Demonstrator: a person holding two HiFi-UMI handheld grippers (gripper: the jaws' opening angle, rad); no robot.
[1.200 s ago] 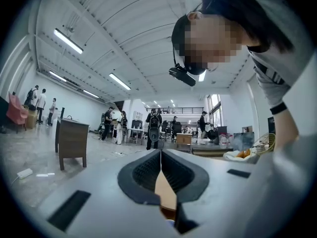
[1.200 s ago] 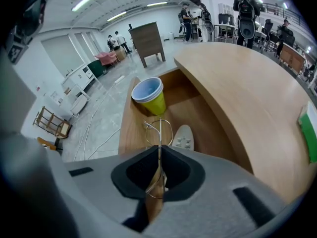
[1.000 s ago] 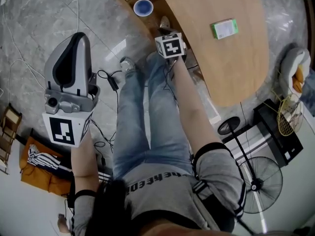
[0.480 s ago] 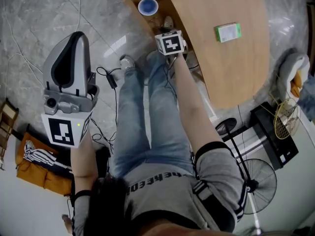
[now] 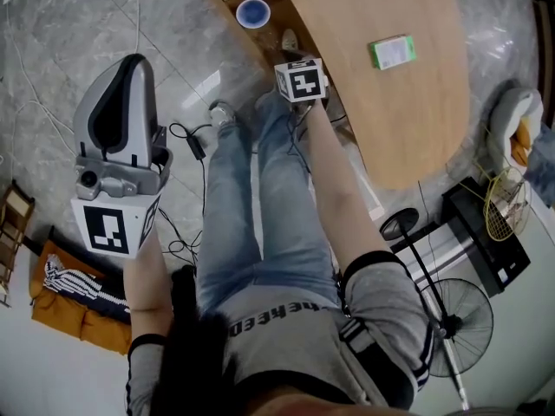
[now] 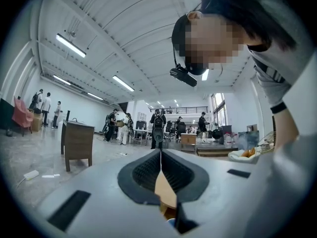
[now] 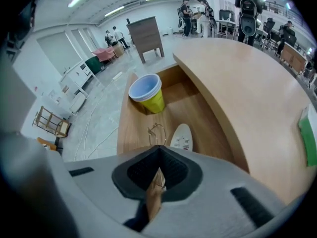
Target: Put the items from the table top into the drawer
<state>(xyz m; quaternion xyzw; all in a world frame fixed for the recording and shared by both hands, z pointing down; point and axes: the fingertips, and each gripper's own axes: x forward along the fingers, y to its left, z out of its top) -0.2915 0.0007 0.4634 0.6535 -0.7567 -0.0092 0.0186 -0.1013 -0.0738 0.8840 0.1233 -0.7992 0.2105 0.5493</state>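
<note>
Hanging over the open drawer (image 7: 130,133), one item waits on the table top (image 5: 390,128).
Right gripper (image 7: 158,148) points down into the drawer; its jaws have just been closing and meet on nothing. The yellow cup (image 7: 147,94) and wire ring (image 7: 157,132) lie inside. The green box (image 5: 392,51) sits toward the table top's edge away from the drawer. Left gripper (image 6: 161,151), jaws pressed together, is kept aside, likely so it is not in the way.

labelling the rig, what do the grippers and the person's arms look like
The left gripper and right gripper are grey shells with black ribbed pads; each carries a white cube with black square markers. The sleeves are short, grey, with black-and-white striped trim.
</note>
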